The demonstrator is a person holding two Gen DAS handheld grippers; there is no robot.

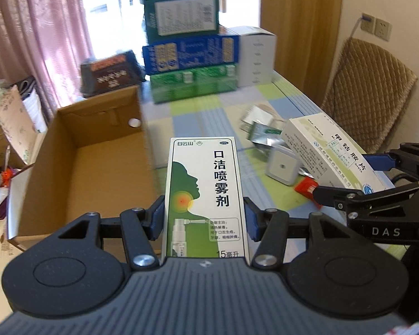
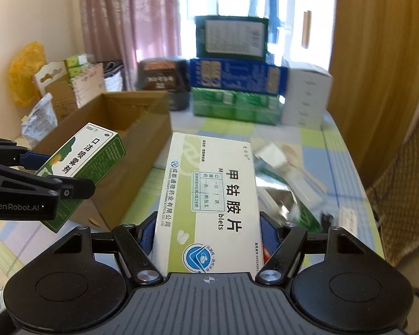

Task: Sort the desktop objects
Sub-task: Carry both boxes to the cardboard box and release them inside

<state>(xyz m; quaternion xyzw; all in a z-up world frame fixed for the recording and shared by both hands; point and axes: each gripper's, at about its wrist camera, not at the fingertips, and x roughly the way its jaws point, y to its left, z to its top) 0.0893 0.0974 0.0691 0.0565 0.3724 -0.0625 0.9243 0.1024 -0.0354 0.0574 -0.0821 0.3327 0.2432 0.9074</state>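
My left gripper (image 1: 204, 217) is shut on a green-and-white spray box (image 1: 205, 192), held above the table next to the open cardboard box (image 1: 78, 167). The spray box also shows in the right wrist view (image 2: 83, 164), with the left gripper (image 2: 42, 178) around it. My right gripper (image 2: 208, 237) is shut on a white-and-green tablet box (image 2: 209, 203), held above the table. That tablet box (image 1: 332, 150) and the right gripper (image 1: 377, 178) show at the right in the left wrist view.
Foil sachets (image 1: 262, 131), a small white square box (image 1: 282, 167) and a red packet (image 1: 307, 188) lie on the checked tablecloth (image 1: 198, 117). Stacked boxes (image 1: 190, 47) stand at the table's far end. A quilted chair (image 1: 368, 103) stands to the right.
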